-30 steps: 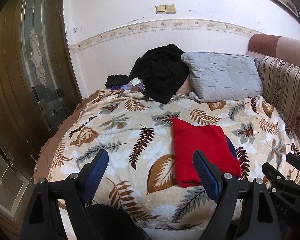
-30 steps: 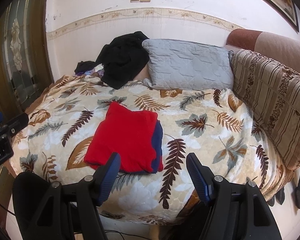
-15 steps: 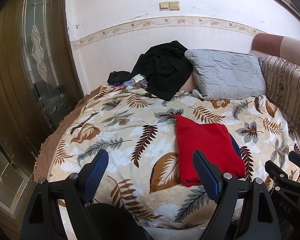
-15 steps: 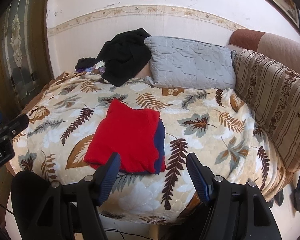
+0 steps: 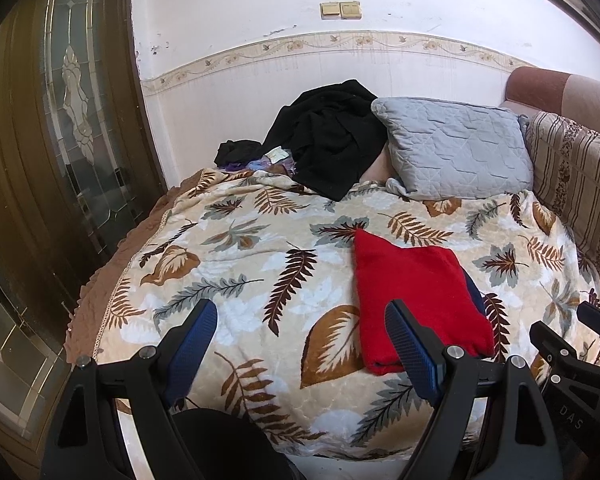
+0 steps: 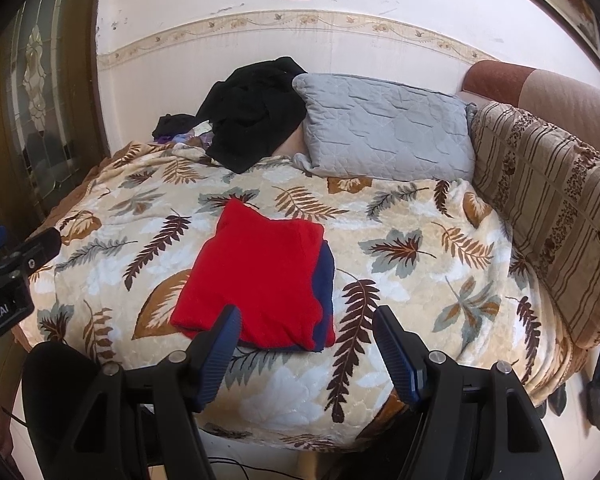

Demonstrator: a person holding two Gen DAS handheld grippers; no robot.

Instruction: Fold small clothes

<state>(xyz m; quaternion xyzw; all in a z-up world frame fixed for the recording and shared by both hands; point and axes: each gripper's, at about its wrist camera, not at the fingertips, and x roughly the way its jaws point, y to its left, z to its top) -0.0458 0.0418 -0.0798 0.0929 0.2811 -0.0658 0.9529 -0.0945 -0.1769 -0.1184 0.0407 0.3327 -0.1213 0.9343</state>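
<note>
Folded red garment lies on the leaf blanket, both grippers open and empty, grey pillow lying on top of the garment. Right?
Not quite. The grey pillow is not on the red garment; it leans at the far end of the leaf blanket, apart from it, as the right wrist view shows. The rest holds: left gripper and right gripper open and empty.

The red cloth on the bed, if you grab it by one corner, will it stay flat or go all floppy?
Probably floppy: the red cloth looks soft, fuzzy and lies in folded layers, so lifting one corner would likely undo them. It seems light. On the plush blanket it would likely bunch up, not slide, if pushed.
</note>
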